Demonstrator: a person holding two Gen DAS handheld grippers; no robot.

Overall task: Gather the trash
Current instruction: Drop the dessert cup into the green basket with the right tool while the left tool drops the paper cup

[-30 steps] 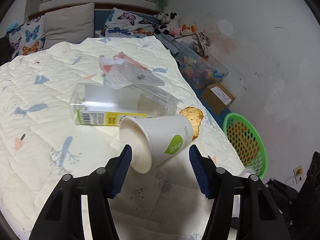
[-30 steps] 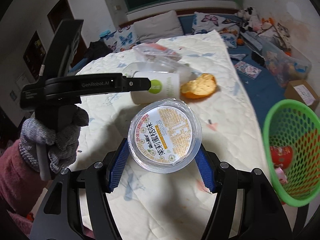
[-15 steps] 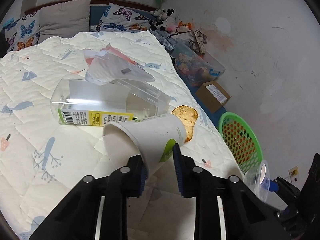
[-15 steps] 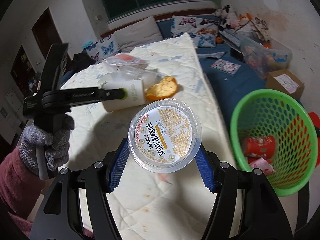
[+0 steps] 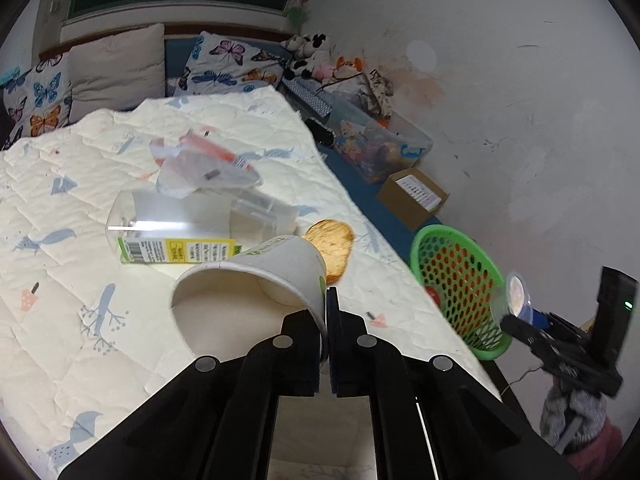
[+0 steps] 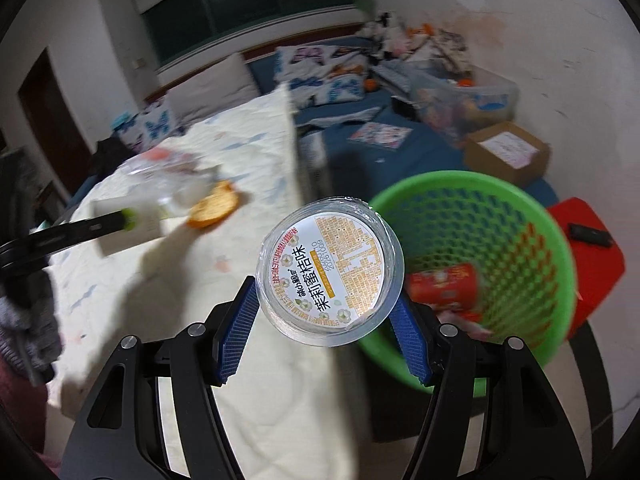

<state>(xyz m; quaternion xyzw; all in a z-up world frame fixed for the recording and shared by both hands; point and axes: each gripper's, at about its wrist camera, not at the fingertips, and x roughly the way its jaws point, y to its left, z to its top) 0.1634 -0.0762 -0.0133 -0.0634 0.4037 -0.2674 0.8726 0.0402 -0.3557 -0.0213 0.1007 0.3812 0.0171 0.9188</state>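
On the quilted bed [image 5: 72, 288] the left gripper [image 5: 325, 312] is closed tight, pinching the rim wall of the white paper cup [image 5: 256, 284], which lies beside a clear box [image 5: 188, 224] and an orange peel [image 5: 332, 244]. The right gripper [image 6: 326, 312] clamps a clear plastic tub [image 6: 330, 272] just beside the green basket [image 6: 520, 216].

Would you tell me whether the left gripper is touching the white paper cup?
Touching: in the left wrist view, the left gripper has its jaws pinched shut on the paper cup's rim wall.
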